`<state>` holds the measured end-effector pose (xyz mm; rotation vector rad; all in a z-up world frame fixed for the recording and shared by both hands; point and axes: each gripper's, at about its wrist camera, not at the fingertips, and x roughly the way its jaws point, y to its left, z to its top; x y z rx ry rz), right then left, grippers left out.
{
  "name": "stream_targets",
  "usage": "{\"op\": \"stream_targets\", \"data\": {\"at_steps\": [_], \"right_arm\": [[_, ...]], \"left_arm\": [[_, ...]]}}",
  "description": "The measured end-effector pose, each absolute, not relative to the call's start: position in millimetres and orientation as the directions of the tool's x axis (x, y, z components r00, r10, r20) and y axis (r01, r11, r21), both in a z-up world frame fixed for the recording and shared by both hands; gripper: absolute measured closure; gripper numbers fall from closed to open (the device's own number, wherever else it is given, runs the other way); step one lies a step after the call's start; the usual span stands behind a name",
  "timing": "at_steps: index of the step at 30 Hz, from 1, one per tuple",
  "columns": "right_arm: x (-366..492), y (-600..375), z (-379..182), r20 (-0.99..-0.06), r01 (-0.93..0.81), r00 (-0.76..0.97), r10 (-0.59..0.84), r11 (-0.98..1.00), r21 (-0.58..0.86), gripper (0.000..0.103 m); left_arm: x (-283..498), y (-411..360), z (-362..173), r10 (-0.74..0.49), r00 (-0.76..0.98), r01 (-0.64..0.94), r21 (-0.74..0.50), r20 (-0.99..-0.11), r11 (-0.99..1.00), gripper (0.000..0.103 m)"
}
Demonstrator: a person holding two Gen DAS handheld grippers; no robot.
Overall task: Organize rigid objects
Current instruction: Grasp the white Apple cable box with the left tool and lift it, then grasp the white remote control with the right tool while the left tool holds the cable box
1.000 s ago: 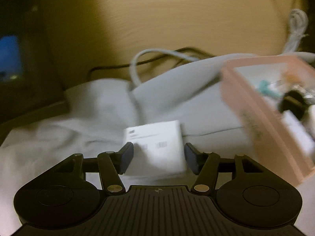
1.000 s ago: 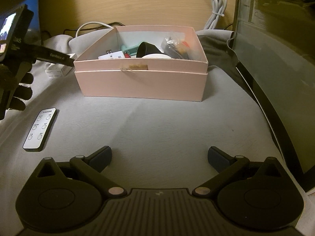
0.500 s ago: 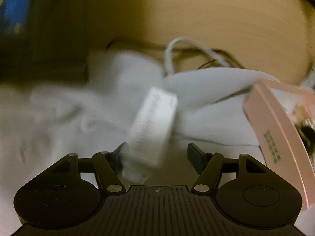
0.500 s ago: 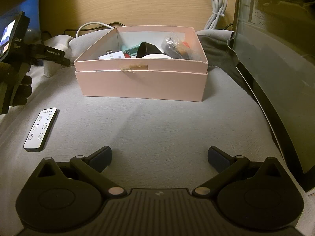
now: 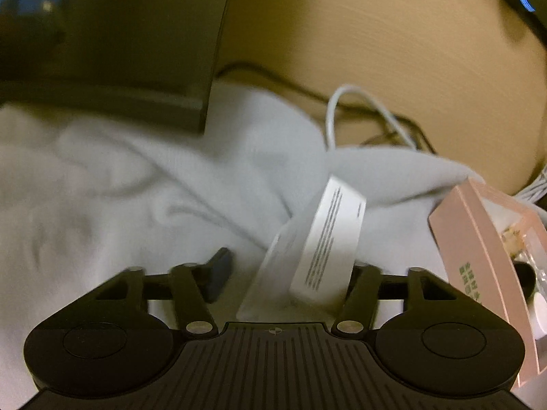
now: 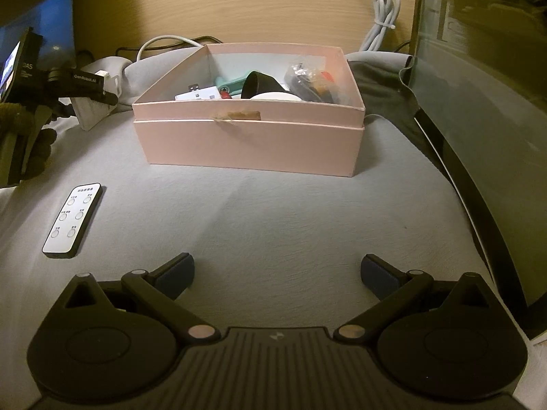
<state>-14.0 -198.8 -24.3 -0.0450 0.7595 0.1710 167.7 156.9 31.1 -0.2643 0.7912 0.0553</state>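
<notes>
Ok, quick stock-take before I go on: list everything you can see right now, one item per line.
white carton: 1, white, tilted on edge between the closing left tongs, left of the box
box: 1, pink, open, centre of the cloth
items in box: several, mixed colours, too jumbled to count
remote: 1, white face with a dark edge, flat on cloth, front left
cloth: 1, grey, covers the surface
cables: white bundle at the back wall, right; a white loop and dark leads behind the box
left tongs: black, around the carton
right tongs: black, open, nothing between them
gloved hand: dark, holds the left tongs
</notes>
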Motion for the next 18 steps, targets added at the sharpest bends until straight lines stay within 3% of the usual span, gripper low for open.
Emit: {"op": "stream_targets", "data": {"at_steps": [2,5,13,18], "right_arm": [[-14,-200,-24,-0.688,-0.171,0.712,0.139,0.985,0.022,0.0],[-14,-200,-24,-0.689,-0.171,0.712,0.138,0.985,0.021,0.0],[-3,-195,-18,-0.74,-0.181,0.658,0.135,0.983,0.018,0.0],[-1,-168,6,-0.741,-0.355,0.612,0.278,0.933,0.057,0.007]], "left_arm": [[168,160,32,-0.048,0.69,-0.166,-0.223,-0.722,0.961,0.064],[166,171,35,-0.119,0.665,-0.179,-0.312,-0.737,0.933,0.075],[87,161,54,-0.196,0.692,-0.12,-0.379,-0.695,0.918,0.076],[20,115,63,-0.219,0.645,-0.03,-0.31,-0.732,0.95,0.076]]}}
